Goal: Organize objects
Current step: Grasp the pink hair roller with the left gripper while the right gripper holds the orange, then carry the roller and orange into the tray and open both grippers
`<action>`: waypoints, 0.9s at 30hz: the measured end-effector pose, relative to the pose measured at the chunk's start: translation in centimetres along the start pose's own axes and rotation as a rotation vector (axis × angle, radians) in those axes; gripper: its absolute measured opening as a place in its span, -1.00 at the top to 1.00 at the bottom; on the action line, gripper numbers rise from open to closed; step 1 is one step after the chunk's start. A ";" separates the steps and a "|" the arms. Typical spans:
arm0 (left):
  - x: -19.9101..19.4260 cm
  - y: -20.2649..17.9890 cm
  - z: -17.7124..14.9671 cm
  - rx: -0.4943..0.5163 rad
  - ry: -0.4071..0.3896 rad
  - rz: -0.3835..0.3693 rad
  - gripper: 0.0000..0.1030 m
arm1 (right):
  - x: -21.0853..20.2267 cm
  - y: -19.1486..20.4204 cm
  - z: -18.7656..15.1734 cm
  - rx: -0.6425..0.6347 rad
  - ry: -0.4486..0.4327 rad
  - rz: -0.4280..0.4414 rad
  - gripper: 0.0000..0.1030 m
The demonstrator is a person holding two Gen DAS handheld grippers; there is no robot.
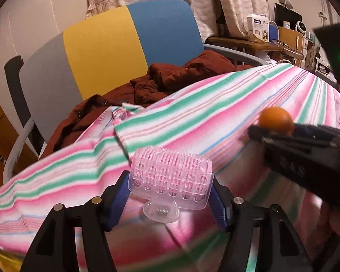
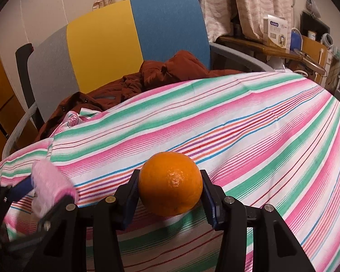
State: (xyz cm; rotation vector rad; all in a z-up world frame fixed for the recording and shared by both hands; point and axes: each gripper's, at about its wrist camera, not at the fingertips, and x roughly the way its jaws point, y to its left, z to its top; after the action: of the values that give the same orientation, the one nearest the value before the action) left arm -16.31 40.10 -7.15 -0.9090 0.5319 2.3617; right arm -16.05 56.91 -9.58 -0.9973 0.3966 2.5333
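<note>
Striped cloth point(image 2: 249, 122) covers the whole work surface, and over its near part the left gripper point(image 1: 170, 188) clamps a pink hair roller point(image 1: 171, 176) while the right gripper point(image 2: 170, 188) on its right clamps an orange point(image 2: 170, 183). I judge that the round orange may slip from its narrow hold and roll toward the brown garment point(image 2: 161, 72) on the far chair point(image 2: 133, 36), or the two grippers, being near, may knock together.

left tool point(image 1: 170, 195): black arms, blue pads | right tool point(image 2: 170, 187): same, silver screws

Left gripper point(image 1: 170, 192) fingers clamped on load; right gripper point(image 2: 170, 185) likewise, both angled down.
</note>
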 end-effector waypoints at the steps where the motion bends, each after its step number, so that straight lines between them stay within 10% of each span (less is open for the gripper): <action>1: -0.4 0.1 -0.2 -0.015 0.003 -0.005 -0.26 | -0.3 0.2 0.0 -0.007 -0.014 -0.003 0.03; 8: -4.7 1.9 -3.5 -0.231 0.031 -0.067 -0.26 | -1.8 1.3 -0.1 -0.064 -0.088 -0.015 0.03; 27: -20.0 1.9 -10.9 -0.262 -0.125 -0.242 -0.26 | -10.5 3.8 -4.7 -0.082 0.043 0.135 0.03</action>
State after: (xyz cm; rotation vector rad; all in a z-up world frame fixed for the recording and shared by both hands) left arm 0.24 25.91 -0.35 -0.8752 0.0579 2.2772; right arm -7.98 49.09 -5.13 -1.0905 0.3868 2.6712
